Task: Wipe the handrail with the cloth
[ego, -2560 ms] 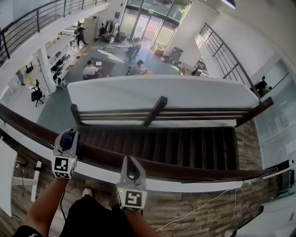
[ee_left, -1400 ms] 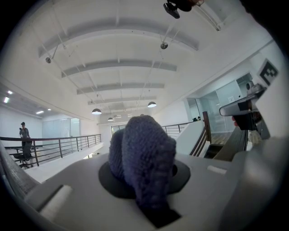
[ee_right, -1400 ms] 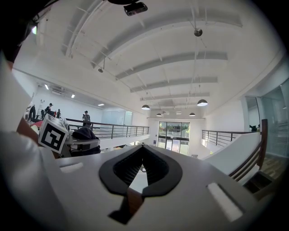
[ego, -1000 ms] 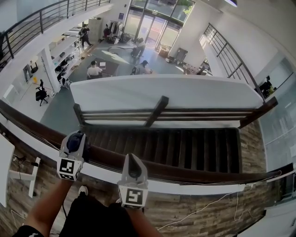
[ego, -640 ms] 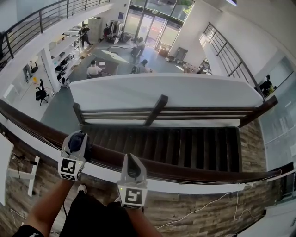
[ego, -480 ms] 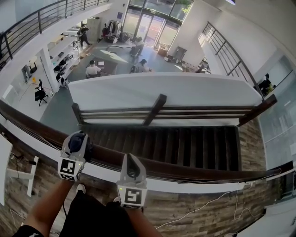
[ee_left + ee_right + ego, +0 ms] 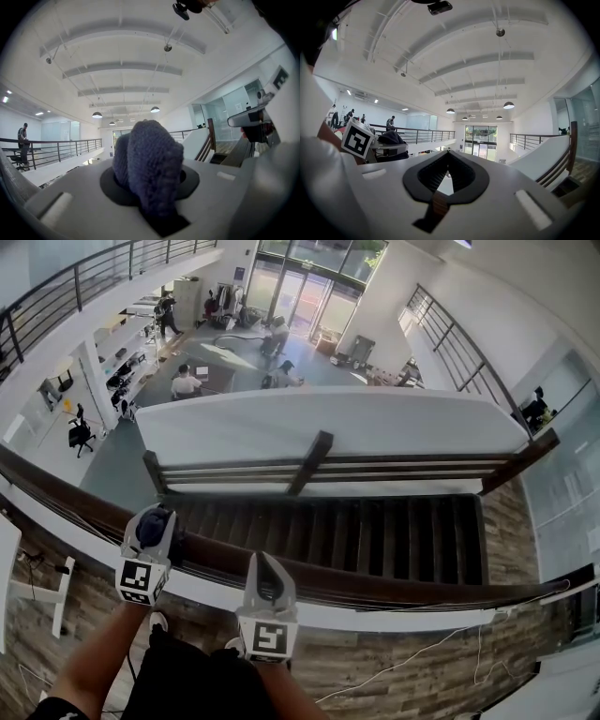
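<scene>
Handrail close in: dark wood, crossing the head view from lower left to far right, directly under both tools. Left gripper over the rail's left stretch, clamped tight on a bunched blue-grey cloth. Wad bulging up out of the jaws, apparently pointing out over the rail rather than pressed flat on it. Right gripper near it on the right, tip over the rail, jaws together, holding nothing; only a sliver of brown wood visible through the slot in its own view. Likely trouble, nearest first: hard jaw tips scraping the wood instead of fabric, through too shallow a tilt. Thin contact from so tight a wad, leaving stretches unwiped. Empty right tool sitting in the path of any stroke to the right, inviting a knock. Further out: dark staircase straight below the rail, then a second railing and white wall. Beyond that, a lower floor far down, with a seated person. Worst case: cloth dragged loose by friction along the wood and dropped over the edge into that stairwell, out of reach.
</scene>
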The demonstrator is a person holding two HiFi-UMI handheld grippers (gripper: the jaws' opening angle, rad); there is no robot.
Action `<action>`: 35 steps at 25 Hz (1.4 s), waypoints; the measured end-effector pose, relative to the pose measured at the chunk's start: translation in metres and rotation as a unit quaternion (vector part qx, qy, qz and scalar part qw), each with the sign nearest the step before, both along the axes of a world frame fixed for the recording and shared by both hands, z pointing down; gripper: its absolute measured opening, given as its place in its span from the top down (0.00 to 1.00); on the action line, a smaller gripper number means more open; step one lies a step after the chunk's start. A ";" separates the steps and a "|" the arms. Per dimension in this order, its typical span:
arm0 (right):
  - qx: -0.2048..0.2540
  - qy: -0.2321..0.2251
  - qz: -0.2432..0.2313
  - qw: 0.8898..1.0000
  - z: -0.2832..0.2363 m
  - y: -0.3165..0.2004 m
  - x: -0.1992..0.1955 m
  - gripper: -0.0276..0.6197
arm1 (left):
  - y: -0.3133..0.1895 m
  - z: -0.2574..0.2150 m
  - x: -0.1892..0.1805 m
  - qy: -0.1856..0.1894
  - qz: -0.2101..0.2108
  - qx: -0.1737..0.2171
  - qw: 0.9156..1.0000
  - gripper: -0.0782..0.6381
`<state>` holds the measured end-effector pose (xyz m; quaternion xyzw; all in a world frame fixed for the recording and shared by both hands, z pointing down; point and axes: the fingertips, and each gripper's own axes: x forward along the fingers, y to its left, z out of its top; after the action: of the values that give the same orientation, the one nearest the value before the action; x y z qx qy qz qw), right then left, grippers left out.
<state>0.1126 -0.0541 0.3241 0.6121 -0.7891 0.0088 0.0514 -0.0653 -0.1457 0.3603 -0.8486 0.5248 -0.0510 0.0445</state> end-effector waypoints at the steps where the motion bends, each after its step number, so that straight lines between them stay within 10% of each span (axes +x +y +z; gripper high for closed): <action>1: 0.001 -0.001 0.000 1.000 0.000 0.000 0.002 0.95 | 0.001 0.000 0.001 -0.001 0.003 -0.001 1.000 0.74; 16: 0.015 -0.005 -0.029 0.999 -0.006 0.002 -0.004 0.95 | 0.021 0.011 -0.018 -0.028 -0.052 -0.028 0.998 0.48; 21: 0.027 -0.007 -0.035 0.999 -0.009 0.002 -0.010 0.95 | 0.026 0.024 -0.013 -0.050 -0.055 -0.047 0.996 0.77; 35: 0.008 -0.003 -0.030 1.000 -0.001 0.015 0.006 0.95 | 0.033 0.032 0.015 -0.031 -0.035 -0.058 0.997 0.79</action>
<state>0.1187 -0.0389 0.3228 0.5886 -0.8072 0.0024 0.0445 -0.0503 -0.1122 0.3926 -0.8288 0.5488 -0.1088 0.0094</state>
